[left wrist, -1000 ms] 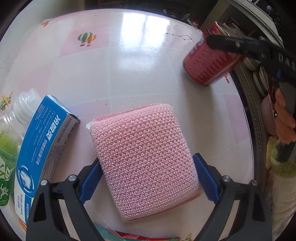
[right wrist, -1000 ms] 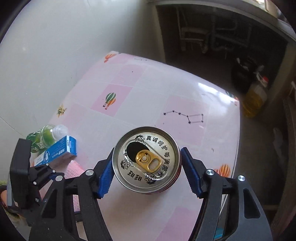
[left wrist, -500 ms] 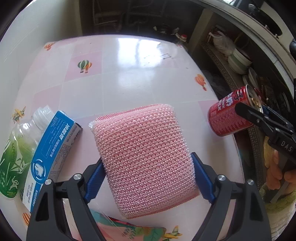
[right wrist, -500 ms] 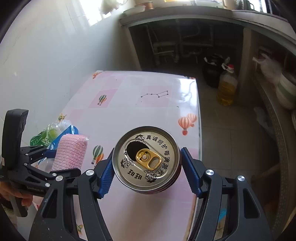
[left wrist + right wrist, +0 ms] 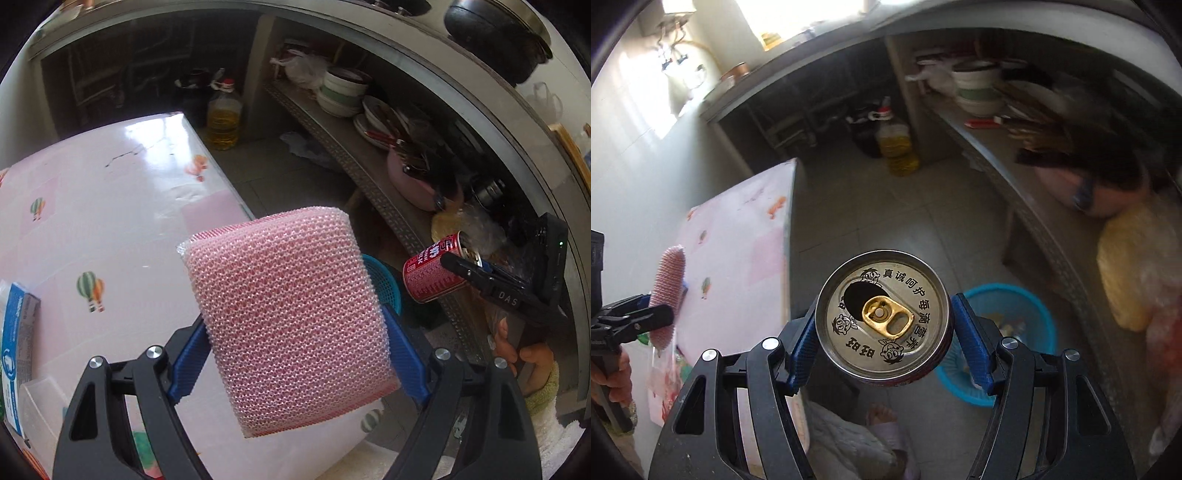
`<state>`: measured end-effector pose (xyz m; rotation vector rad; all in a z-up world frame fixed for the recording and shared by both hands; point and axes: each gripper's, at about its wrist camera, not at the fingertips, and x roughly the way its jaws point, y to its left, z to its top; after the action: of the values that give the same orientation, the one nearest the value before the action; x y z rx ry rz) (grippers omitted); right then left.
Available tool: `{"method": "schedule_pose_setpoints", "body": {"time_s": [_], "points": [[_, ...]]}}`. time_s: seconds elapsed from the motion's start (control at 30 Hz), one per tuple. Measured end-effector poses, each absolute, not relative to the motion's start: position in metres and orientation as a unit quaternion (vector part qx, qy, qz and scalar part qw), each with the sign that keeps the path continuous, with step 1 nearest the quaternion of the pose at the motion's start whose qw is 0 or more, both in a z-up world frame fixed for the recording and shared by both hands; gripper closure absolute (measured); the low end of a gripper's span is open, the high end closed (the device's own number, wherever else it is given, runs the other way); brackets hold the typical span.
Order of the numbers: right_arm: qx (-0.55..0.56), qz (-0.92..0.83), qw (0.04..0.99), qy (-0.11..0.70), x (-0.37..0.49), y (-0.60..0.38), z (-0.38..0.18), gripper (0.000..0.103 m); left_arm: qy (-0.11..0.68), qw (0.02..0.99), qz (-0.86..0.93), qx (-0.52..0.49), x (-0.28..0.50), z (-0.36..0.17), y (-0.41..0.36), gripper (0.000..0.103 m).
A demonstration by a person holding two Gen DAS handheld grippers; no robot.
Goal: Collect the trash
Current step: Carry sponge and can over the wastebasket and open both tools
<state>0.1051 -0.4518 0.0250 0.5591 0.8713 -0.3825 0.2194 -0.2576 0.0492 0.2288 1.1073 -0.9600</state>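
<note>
My left gripper (image 5: 295,354) is shut on a pink mesh scrub sponge (image 5: 288,317) and holds it in the air past the right edge of the pink table (image 5: 110,221). My right gripper (image 5: 884,336) is shut on an opened red drink can (image 5: 882,319), seen end-on with its gold tab. It holds the can over the floor, above and left of a blue plastic trash basket (image 5: 1027,306). In the left wrist view the can (image 5: 434,273) hangs right of the sponge, and the basket's rim (image 5: 384,280) peeks out behind the sponge. The sponge also shows at far left in the right wrist view (image 5: 666,291).
A blue and white box (image 5: 18,354) lies on the table's left side. A yellow oil jug (image 5: 223,118) stands on the floor beyond the table. A metal shelf (image 5: 369,166) with bowls and plates runs along the right. A bare foot (image 5: 882,417) is on the floor below the can.
Both grippers have swung right, off the table and out over the floor, carrying the sponge and the can. The blue basket has come into view beneath them.
</note>
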Motion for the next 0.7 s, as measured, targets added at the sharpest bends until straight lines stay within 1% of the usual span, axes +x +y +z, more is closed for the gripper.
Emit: {"method": "schedule_pose_setpoints", "body": {"time_s": [0.2, 0.37, 0.53, 0.7], "points": [[0.334, -0.248, 0.801, 0.431, 0.041, -0.482, -0.023, 0.04, 0.524, 0.693, -0.479, 0.127, 0.179, 0.022, -0.336, 0.018], [0.381, -0.273, 0.769, 0.434, -0.001, -0.495, -0.051, 0.04, 0.564, 0.65, -0.49, 0.14, 0.152, -0.019, -0.408, 0.016], [0.4, -0.282, 0.756, 0.434, -0.014, -0.502, -0.063, 0.04, 0.604, 0.632, -0.467, 0.135, 0.152, -0.071, -0.467, 0.016], [0.414, -0.284, 0.746, 0.437, -0.027, -0.506, -0.073, 0.039, 0.642, 0.64, -0.406, 0.112, 0.171, -0.132, -0.508, 0.011]]}}
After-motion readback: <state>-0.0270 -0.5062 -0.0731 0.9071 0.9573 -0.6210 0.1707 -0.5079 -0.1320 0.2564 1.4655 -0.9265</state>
